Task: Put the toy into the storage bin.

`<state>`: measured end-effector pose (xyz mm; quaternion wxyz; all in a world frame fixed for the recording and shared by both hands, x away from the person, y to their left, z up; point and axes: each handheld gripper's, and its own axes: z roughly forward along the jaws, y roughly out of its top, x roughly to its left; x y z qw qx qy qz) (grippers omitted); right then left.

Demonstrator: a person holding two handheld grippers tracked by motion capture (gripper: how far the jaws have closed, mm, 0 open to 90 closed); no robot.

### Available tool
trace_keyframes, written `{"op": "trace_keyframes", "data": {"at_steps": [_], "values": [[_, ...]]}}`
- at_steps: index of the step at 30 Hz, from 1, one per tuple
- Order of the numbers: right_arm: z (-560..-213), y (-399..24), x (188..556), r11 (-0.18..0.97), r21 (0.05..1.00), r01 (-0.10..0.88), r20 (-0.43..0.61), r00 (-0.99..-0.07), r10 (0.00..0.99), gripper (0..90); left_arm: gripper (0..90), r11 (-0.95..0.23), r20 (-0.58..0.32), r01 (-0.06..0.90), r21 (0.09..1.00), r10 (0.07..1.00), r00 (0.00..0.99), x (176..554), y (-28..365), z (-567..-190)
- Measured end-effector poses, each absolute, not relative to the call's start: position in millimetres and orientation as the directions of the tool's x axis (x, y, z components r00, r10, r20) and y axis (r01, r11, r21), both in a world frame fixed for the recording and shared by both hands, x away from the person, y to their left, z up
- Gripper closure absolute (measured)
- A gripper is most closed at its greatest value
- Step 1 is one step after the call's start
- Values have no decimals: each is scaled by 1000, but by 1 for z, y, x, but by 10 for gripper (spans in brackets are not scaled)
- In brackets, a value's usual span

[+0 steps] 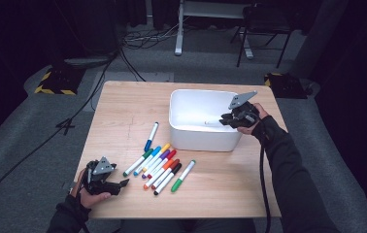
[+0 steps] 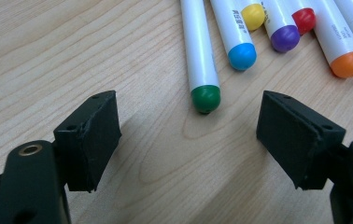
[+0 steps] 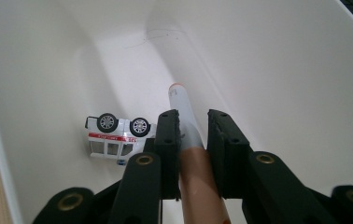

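A white marker (image 3: 180,99) with a brownish cap is pinched between the jaws of my right gripper (image 3: 193,116), which is shut on it. That right gripper (image 1: 226,119) hangs over the right side of the white bin (image 1: 201,92), and the marker's barrel (image 1: 212,122) points into the bin. At the table's near left corner my left gripper (image 1: 123,183) lies low and open. In the left gripper view its jaws (image 2: 188,116) stand wide apart, and the green end of a marker (image 2: 205,98) lies just ahead of them, untouched.
Several loose markers (image 1: 159,167) lie in a row in front of the bin. A blue one (image 1: 151,136) and a green one (image 1: 183,175) lie apart from the row. A white toy car (image 3: 118,137) lies upside down on the bin's floor.
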<state>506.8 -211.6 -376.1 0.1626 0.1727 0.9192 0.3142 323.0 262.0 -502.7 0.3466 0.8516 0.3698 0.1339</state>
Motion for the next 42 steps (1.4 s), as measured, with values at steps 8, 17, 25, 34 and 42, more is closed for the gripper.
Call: {"op": "trace_keyframes", "data": {"at_steps": [8, 17, 25, 34, 42], "values": [[-376, -208, 510, 769, 593, 240, -180, -891, 417, 742, 219, -486, -28, 537, 689, 723, 691, 323, 262, -503], [-375, -204, 514, 784, 562, 264, -154, -898, 413, 699, 212, -487, -31, 535, 690, 719, 694, 323, 262, -503], [-372, -204, 511, 778, 571, 262, -149, -899, 412, 668, 211, -486, -33, 537, 690, 719, 694, 323, 262, -503], [-364, -211, 498, 702, 671, 237, -152, -883, 444, 573, 211, -483, -37, 539, 690, 720, 693, 323, 261, -503], [-354, -212, 469, 610, 777, 152, -144, -901, 408, 507, 211, -486, -33, 536, 690, 719, 695, 323, 262, -503]]}}
